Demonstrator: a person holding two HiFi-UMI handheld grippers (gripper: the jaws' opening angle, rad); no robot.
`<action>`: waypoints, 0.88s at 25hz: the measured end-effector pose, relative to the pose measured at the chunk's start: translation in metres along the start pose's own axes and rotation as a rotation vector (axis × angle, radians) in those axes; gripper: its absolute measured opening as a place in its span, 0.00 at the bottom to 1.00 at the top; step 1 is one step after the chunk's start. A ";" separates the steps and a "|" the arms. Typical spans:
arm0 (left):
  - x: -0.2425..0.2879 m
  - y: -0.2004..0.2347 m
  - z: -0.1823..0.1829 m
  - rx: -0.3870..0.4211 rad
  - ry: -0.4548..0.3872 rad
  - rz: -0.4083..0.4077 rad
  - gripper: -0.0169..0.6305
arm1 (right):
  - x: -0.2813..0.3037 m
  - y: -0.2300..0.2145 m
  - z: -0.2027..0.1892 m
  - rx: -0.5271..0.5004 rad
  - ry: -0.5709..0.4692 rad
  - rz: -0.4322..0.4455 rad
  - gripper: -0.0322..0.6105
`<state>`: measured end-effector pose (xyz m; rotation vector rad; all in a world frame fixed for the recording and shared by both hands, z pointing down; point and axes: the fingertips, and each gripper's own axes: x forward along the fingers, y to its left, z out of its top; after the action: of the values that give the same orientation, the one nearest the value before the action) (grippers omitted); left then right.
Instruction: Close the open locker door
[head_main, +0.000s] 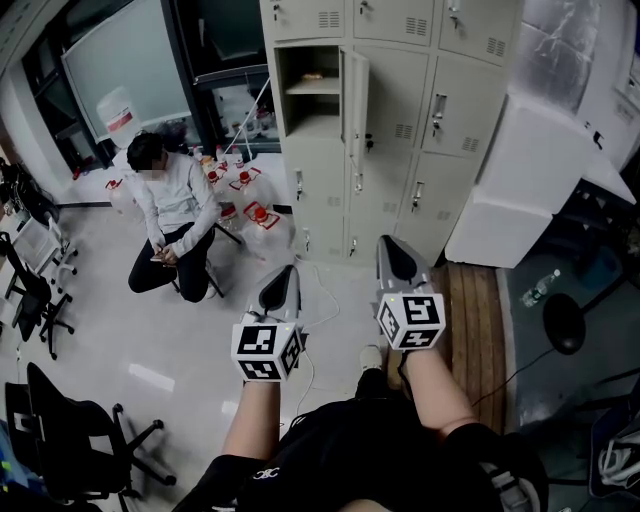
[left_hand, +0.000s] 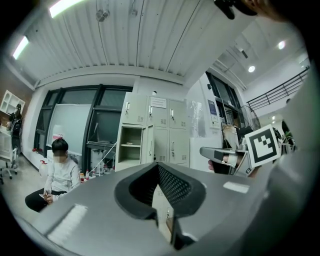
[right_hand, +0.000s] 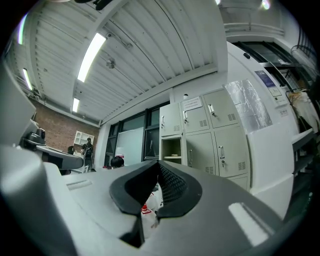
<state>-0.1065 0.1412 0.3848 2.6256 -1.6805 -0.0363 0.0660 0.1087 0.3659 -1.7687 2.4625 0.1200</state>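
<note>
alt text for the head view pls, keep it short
A steep downward look at a bank of lockers with one door hanging open. The left gripper and right gripper are held side by side, well short of it. A person sits low at left, beside jugs.

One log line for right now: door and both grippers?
locker door: open, untouched | left gripper: jaws shut, empty | right gripper: jaws shut, empty | both grippers: apart from door | person: seated left of door
</note>
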 end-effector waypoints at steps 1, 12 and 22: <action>0.008 0.001 -0.001 0.000 0.001 0.001 0.03 | 0.007 -0.005 -0.002 0.000 -0.001 -0.001 0.07; 0.156 0.022 0.002 0.029 0.000 0.028 0.03 | 0.133 -0.089 -0.018 0.037 -0.009 0.029 0.07; 0.301 0.039 0.027 0.062 0.017 0.085 0.03 | 0.256 -0.163 -0.001 0.034 -0.026 0.106 0.07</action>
<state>-0.0164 -0.1486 0.3567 2.5863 -1.8138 0.0403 0.1390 -0.1838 0.3323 -1.6129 2.5241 0.1080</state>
